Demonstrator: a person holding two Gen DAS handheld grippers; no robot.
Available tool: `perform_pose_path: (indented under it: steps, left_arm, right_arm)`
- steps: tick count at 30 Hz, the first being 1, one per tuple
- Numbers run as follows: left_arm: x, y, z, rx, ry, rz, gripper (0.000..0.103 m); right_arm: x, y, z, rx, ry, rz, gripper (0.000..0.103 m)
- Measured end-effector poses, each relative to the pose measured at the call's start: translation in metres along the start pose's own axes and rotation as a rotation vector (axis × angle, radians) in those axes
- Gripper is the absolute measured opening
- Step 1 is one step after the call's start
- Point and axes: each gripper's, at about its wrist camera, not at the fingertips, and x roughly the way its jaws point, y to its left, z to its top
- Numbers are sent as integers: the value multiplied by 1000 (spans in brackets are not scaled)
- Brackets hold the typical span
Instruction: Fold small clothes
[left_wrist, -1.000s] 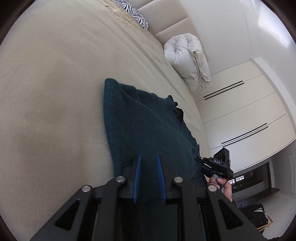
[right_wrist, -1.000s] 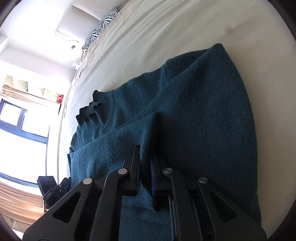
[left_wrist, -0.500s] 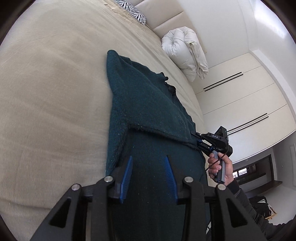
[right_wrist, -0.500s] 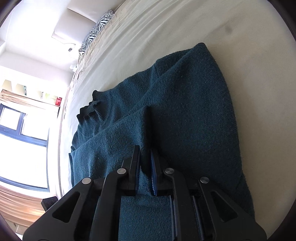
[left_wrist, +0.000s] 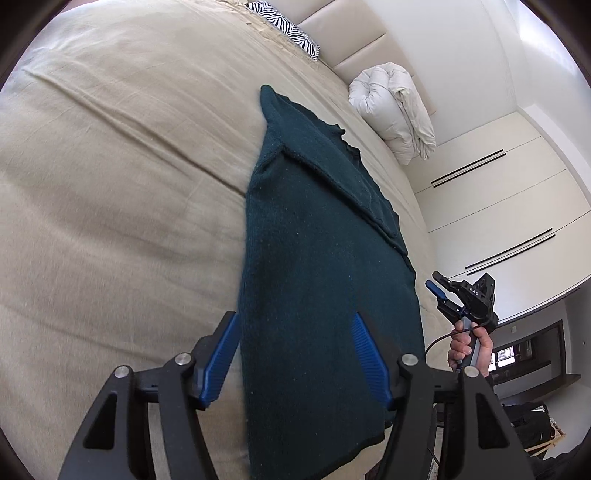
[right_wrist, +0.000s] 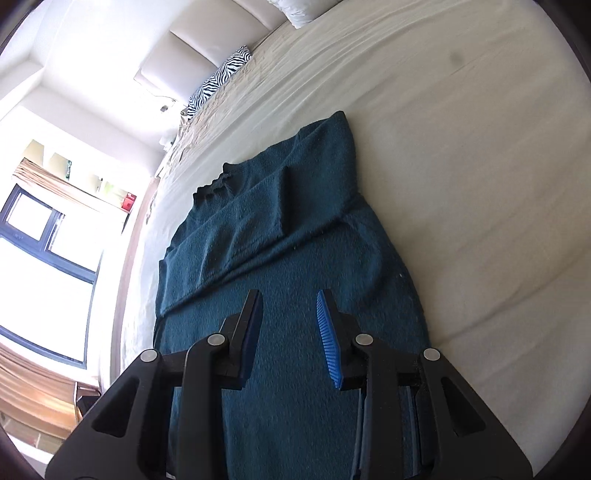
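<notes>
A dark teal knit sweater (left_wrist: 325, 280) lies flat on the beige bed (left_wrist: 118, 184), with a sleeve folded across its upper body. In the left wrist view my left gripper (left_wrist: 295, 328) hovers over the sweater's lower part, its jaws opening with nothing pinched between the blue pads. The right gripper (left_wrist: 441, 293) shows there too, off the sweater's right edge, held by a hand (left_wrist: 469, 347). In the right wrist view my right gripper (right_wrist: 290, 310) hangs above the sweater (right_wrist: 280, 229), its jaws opening and no cloth between them.
A rolled white duvet (left_wrist: 395, 107) and a zebra-print pillow (left_wrist: 284, 27) lie near the padded headboard (left_wrist: 354, 40). White wardrobe doors (left_wrist: 498, 206) stand past the bed's right side. A window (right_wrist: 44, 236) is at the left in the right wrist view.
Both grippers let go of the sweater and pulled back and up from it. Their jaws went from shut to open. The sleeve now lies folded over the body.
</notes>
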Motion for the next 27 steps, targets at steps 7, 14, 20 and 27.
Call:
perform_pose_path:
  steps: [7,14,20,27]
  left_arm:
    - [-6,3,-54,-29,57,16,65]
    - [-14,1,-72,-30,60,34,65]
    - [1,-12,-76,11,122,38,60]
    - [7,-5,-76,-2,147,51,34]
  right_arm:
    - [-63,-41,-89,-15,33,-44,30]
    - [-103,-88,-141,68,56,-63,30]
    - [-116,-104,-165,98,74,-75,30]
    - [-116,-93,-171,47,148,-112,30]
